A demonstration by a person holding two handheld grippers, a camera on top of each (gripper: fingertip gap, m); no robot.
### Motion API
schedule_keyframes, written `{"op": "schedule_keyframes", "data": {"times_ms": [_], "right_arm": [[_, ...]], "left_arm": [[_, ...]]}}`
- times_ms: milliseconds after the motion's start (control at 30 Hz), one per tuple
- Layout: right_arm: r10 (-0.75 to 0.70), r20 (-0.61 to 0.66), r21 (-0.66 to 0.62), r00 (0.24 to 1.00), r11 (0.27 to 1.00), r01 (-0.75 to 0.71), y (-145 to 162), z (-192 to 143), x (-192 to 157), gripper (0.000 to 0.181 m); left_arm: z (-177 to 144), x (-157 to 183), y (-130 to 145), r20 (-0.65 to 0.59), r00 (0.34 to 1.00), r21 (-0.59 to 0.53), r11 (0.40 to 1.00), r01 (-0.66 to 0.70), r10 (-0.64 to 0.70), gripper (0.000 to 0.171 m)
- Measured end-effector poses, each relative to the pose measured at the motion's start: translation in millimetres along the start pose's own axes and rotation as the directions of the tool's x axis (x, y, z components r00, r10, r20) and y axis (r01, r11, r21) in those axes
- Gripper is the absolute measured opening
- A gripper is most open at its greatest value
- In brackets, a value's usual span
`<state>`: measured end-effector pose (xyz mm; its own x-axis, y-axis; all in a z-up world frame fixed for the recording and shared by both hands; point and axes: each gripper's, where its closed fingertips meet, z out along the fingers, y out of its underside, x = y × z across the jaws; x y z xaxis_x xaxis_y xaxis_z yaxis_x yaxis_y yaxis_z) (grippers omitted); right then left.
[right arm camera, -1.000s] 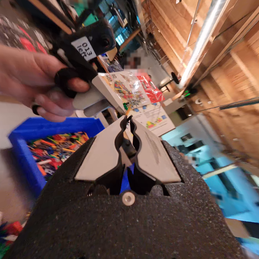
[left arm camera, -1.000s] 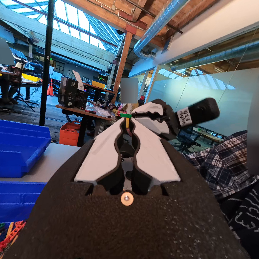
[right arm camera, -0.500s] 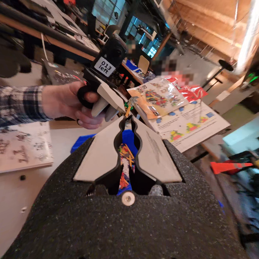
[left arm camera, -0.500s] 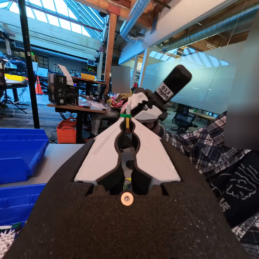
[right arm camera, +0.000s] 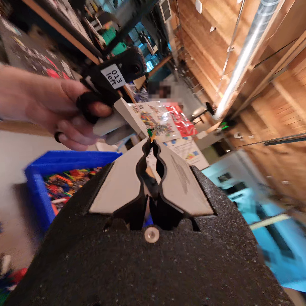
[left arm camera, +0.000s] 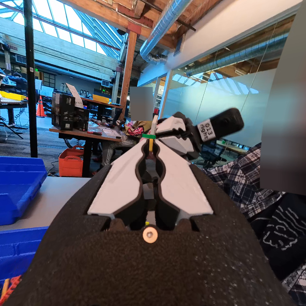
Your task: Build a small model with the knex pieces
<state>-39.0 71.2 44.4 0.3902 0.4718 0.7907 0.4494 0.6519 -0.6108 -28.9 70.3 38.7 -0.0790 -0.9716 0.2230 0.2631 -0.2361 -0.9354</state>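
We hold our left tool (left arm camera: 150, 143) up in the air, and its two fingers are pinched tight on a small yellow rod (left arm camera: 150, 146). A green piece (left arm camera: 148, 136) sits across the top of the yellow rod, right at the finger tips, and a thin white rod (left arm camera: 154, 124) stands up from the green piece toward 12 o'clock. Our right tool (left arm camera: 167, 133) comes in from 3 o'clock in the left wrist view, and its tips are at the white rod; it looks closed on it, but we cannot be sure from that side. In the right wrist view, the right tool's fingers nearly meet at the tips, and a bit of yellow and green (right arm camera: 151, 135) shows just past them, so what they pinch is hard to tell. The left tool (right arm camera: 142, 134) shows there at 11 o'clock, held by a hand (right arm camera: 49, 109), and the two tools meet tip to tip. So the little pieces look joined and are up in the air between both tools, not lying on the bench (left arm camera: 54, 195). A blue bin (right arm camera: 41, 168) full of bright toy pieces sits below at 8 o'clock, so many pieces are not used yet. A bag with a picture sheet (right arm camera: 167, 119) stands behind the tips at 1 o'clock.
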Motion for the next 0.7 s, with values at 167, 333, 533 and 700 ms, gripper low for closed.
{"op": "schedule_keyframes", "data": {"times_ms": [167, 333, 533, 700], "right_arm": [[-0.195, -0.103, -0.043, 0.975, 0.981, 0.191, -3, 1, 2, 0.0], [-0.372, -0.163, -0.094, 0.914, 0.928, 0.361, -3, 2, 0, 0.0], [-0.569, -0.222, -0.18, 0.792, 0.822, 0.541, -1, 4, 1, 0.0], [-0.532, -0.253, -0.151, 0.808, 0.847, 0.511, -2, 0, 3, 0.0]], "left_arm": [[3, -1, -4, 0.001, 0.998, 0.046, 0.997, 0.065, -0.065, 0.0], [3, -2, -7, 0.031, 0.996, 0.056, 0.995, 0.087, -0.089, 0.0], [3, -5, -9, 0.045, 0.992, 0.078, 0.99, 0.118, -0.122, 0.0], [7, -1, -11, 0.046, 0.989, 0.103, 0.985, 0.137, -0.143, 0.0]]}}
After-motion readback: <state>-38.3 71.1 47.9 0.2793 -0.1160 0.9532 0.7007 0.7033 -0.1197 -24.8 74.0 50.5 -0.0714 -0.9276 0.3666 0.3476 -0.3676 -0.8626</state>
